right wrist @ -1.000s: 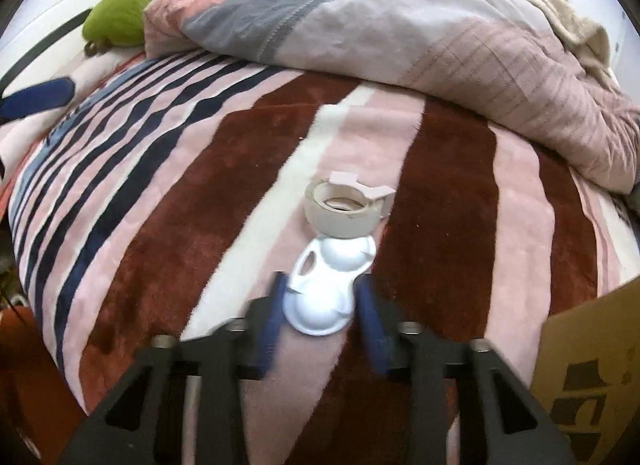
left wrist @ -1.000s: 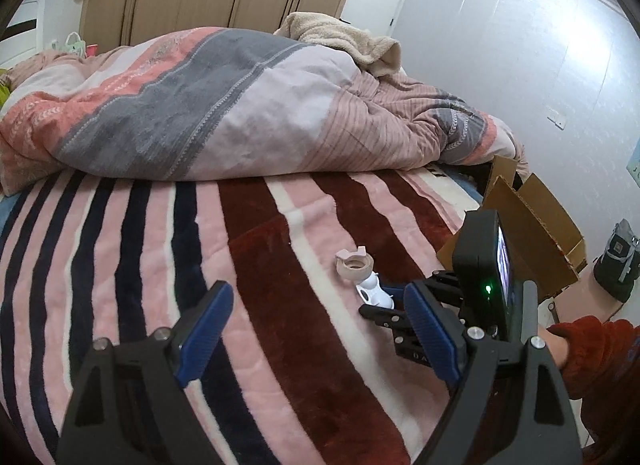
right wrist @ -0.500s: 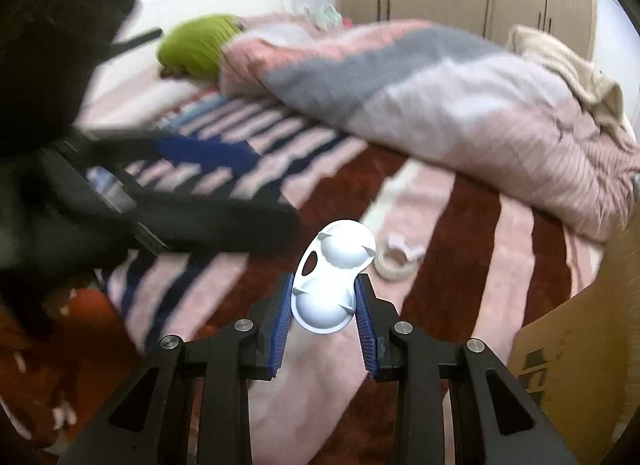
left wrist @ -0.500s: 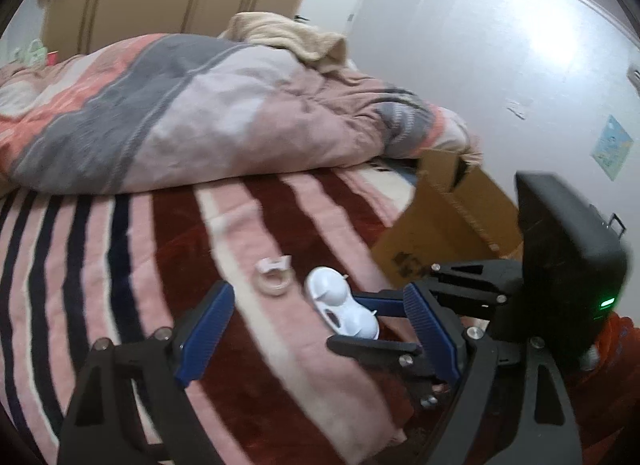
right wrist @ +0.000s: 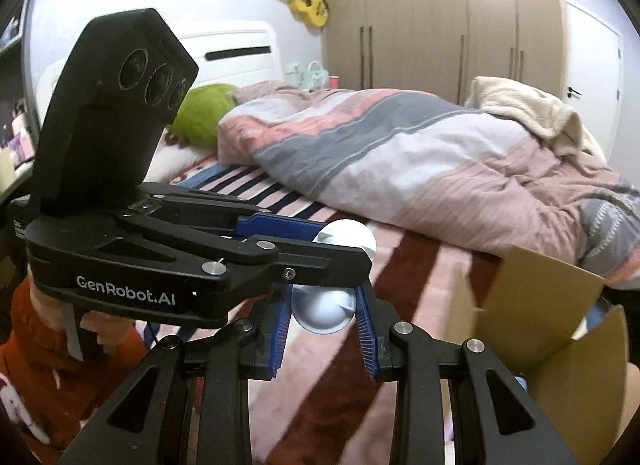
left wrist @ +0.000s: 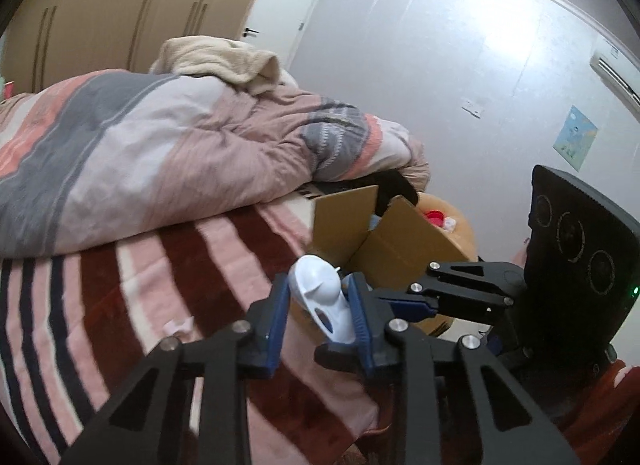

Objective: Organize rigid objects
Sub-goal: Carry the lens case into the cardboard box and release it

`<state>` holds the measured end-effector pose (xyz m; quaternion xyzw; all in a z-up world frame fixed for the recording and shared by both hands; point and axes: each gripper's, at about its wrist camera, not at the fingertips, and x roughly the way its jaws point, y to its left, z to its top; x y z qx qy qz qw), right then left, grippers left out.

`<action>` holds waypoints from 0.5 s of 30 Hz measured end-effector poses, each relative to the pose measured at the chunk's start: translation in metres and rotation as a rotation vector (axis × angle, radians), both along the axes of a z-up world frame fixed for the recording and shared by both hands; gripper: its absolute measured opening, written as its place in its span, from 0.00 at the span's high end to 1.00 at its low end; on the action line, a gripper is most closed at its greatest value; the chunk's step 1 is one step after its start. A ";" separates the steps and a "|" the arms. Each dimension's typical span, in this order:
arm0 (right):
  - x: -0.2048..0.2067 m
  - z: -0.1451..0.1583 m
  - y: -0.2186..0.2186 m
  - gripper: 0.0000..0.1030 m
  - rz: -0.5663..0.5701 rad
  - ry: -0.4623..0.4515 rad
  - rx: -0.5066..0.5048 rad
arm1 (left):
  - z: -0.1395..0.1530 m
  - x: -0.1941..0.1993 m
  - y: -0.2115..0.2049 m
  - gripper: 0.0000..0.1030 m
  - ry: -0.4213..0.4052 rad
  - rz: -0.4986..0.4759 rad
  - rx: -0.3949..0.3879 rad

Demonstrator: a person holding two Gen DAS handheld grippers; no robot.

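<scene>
A white plastic double-cup holder (left wrist: 322, 297) is held in the air above the striped blanket, near the open cardboard box (left wrist: 384, 241). My left gripper (left wrist: 318, 305) is closed around its upper part. My right gripper (right wrist: 322, 317) is closed on its lower cup (right wrist: 324, 309), coming in from the right in the left wrist view (left wrist: 400, 305). In the right wrist view the left gripper's fingers (right wrist: 280, 225) cross in front from the left and hide the holder's middle. The tape roll (left wrist: 178, 325) lies on the blanket, small and blurred.
The box (right wrist: 536, 317) stands at the bed's right edge with red and white things inside (left wrist: 438, 219). A bunched duvet (right wrist: 400, 161) covers the far half of the bed. A green pillow (right wrist: 204, 113) lies by the headboard.
The right gripper lifted the white holder off the blanket and carried it toward the box. The left gripper swung right and closed its fingers around the holder.
</scene>
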<state>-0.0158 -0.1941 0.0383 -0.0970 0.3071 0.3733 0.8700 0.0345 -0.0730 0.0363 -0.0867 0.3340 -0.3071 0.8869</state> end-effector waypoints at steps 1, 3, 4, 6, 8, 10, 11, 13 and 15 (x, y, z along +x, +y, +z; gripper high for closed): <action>0.002 0.001 -0.008 0.75 -0.010 0.004 0.008 | 0.002 0.004 -0.009 0.74 0.001 -0.013 0.001; 0.007 0.004 -0.025 0.75 -0.036 0.011 0.015 | 0.004 0.010 -0.025 0.74 0.002 -0.034 0.010; 0.009 0.004 -0.032 0.75 -0.046 0.014 0.015 | 0.005 0.015 -0.035 0.74 0.005 -0.047 0.015; 0.015 0.004 -0.049 0.75 -0.071 0.027 0.014 | 0.005 0.022 -0.056 0.74 0.012 -0.072 0.026; 0.020 0.004 -0.063 0.75 -0.091 0.042 0.010 | 0.004 0.029 -0.071 0.74 0.021 -0.094 0.035; 0.027 0.002 -0.079 0.75 -0.114 0.066 0.000 | 0.000 0.037 -0.090 0.74 0.038 -0.118 0.044; 0.029 0.001 -0.087 0.75 -0.123 0.078 -0.002 | -0.001 0.040 -0.096 0.74 0.044 -0.127 0.050; 0.035 -0.004 -0.099 0.75 -0.142 0.100 -0.014 | -0.006 0.047 -0.110 0.74 0.056 -0.140 0.065; 0.038 -0.008 -0.109 0.75 -0.152 0.110 -0.019 | -0.009 0.051 -0.119 0.74 0.067 -0.144 0.082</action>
